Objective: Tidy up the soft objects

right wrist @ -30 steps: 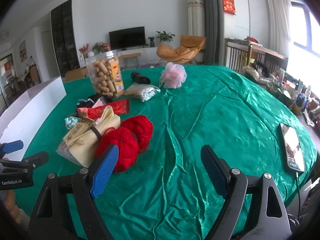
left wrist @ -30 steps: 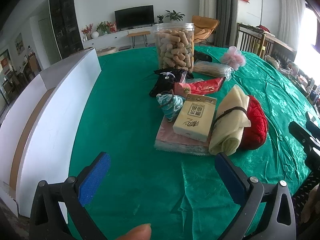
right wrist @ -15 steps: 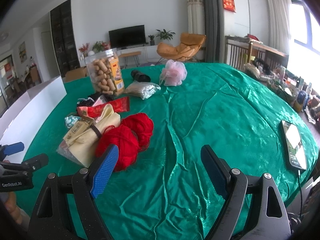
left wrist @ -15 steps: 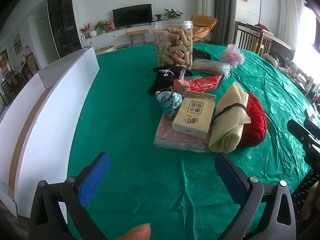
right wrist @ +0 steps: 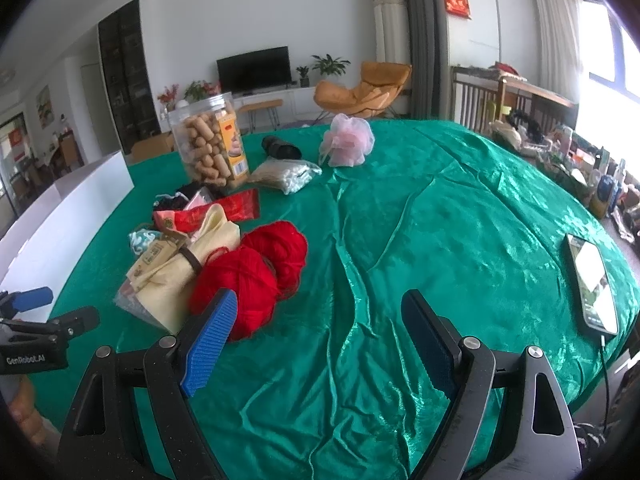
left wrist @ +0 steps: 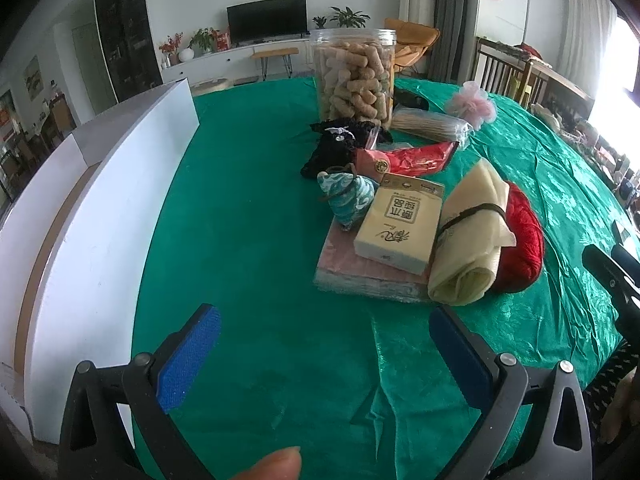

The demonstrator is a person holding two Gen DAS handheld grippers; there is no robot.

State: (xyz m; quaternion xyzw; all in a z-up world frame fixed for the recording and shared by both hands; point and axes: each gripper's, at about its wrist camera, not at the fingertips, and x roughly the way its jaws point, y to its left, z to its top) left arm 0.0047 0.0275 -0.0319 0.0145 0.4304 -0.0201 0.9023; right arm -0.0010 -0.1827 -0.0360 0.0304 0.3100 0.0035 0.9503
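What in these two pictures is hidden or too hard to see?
- Pink pad, left view: mostly covered by the tissue pack.
- Red yarn, left view: half behind the cream cloth roll.
- Black fabric, right view: largely behind the red packet.
- Phone screen, right view: glare washes it out.
- White box inside: unseen in either view.

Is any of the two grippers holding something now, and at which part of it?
Nothing is held. The left gripper and the right gripper are both open above the green cloth, with nothing between their fingers.
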